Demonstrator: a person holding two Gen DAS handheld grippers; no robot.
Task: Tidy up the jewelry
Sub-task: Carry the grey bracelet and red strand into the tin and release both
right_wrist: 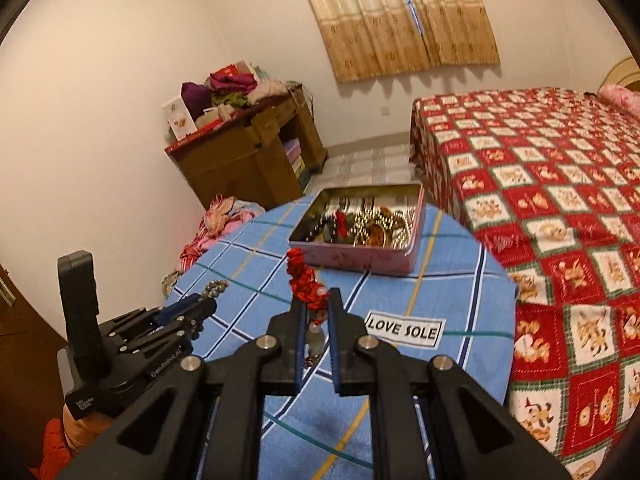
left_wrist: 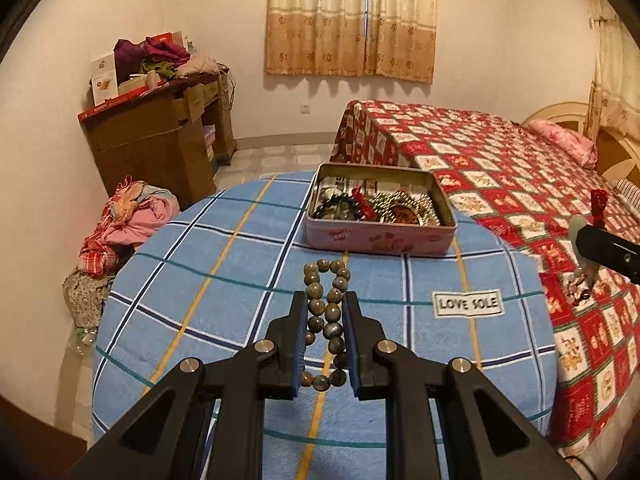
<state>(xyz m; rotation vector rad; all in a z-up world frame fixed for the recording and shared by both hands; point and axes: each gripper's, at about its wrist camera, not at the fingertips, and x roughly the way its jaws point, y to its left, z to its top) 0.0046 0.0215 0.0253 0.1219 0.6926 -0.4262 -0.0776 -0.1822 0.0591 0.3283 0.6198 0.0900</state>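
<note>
We hold two pieces short of the pink tin
Left fingers pinch the bead bracelet; right fingers clamp the red-knotted pendant; either dangling loop could snag the tin's rim or slip

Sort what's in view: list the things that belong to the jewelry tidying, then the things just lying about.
Job: bead bracelet in the left gripper; red pendant in the right gripper; tin holding jewelry.

Lying about: bed, cabinet, clothes pile, curtains, pillow.
</note>
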